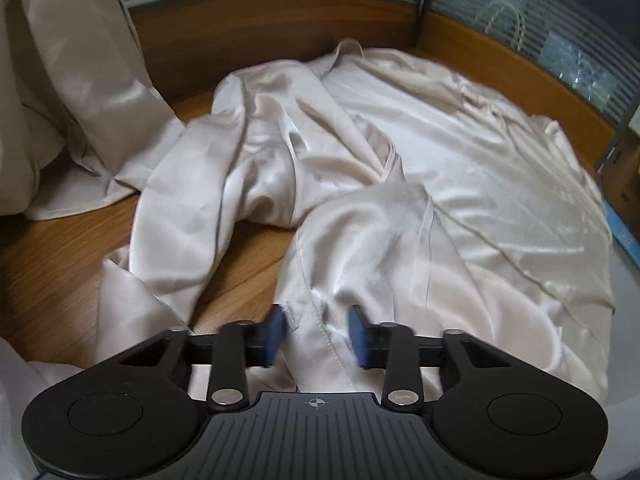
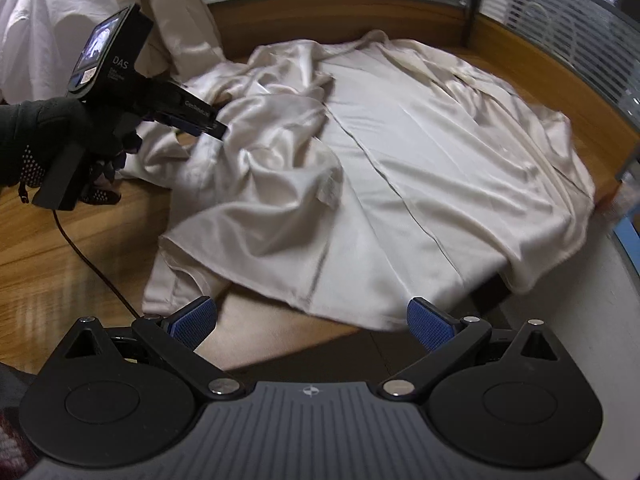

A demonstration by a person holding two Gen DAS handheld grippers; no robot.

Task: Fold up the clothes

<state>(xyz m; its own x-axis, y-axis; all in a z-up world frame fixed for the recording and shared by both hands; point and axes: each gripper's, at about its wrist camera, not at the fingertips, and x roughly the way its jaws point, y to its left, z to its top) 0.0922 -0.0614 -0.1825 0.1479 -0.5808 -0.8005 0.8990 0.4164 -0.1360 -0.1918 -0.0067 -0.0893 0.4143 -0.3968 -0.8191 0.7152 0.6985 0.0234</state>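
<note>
A cream satin garment [image 1: 440,168] lies spread and rumpled on the wooden table [image 1: 48,264]; it also shows in the right wrist view [image 2: 400,168]. My left gripper [image 1: 319,334] has its blue pads [image 1: 276,332] on either side of a hemmed fold of the garment, with a gap still between them. In the right wrist view the left gripper [image 2: 216,126] reaches into the garment's bunched left side. My right gripper [image 2: 312,322] is wide open and empty, just in front of the garment's near hem.
More cream fabric [image 1: 68,80] is piled at the left back, with white cloth [image 2: 48,20] behind it. A wooden ledge [image 1: 280,20] and glass partition run along the back. A black cable [image 2: 92,264] crosses the table. The table's right edge [image 2: 624,240] is close.
</note>
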